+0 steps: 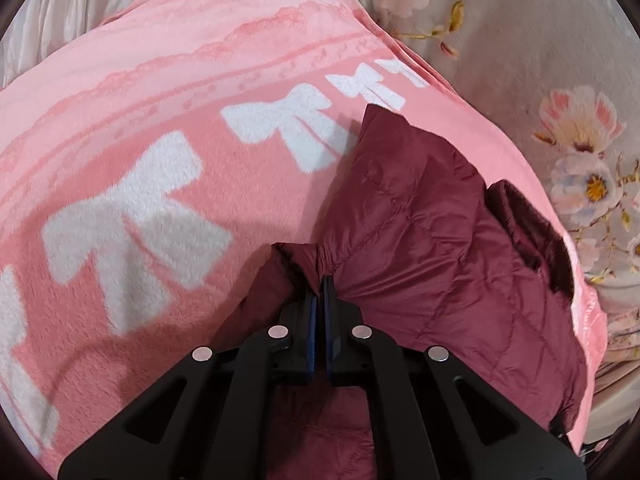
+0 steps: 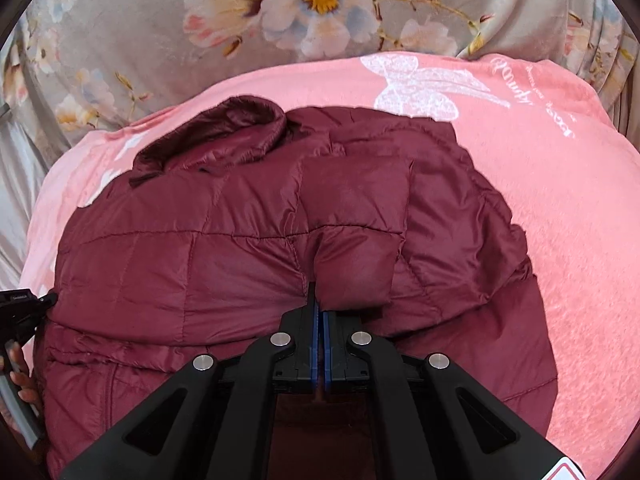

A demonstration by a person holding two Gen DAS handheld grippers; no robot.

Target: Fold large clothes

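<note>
With both grippers clamped on the jacket (image 2: 224, 248), the fold looks gripped and not yet carried; left gripper (image 1: 320, 284) pinches a gathered edge, right gripper (image 2: 319, 304) pinches quilted fabric at the near hem; jacket lies on the pink blanket (image 2: 560, 208), hood (image 2: 224, 124) at the far end, long axis running away from the right wrist camera; next move likely needs both hands lifting together, level.

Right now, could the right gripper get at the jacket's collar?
Probably not at once: the right gripper is shut on a jacket fold. The collar lies uncovered at the far edge.
</note>
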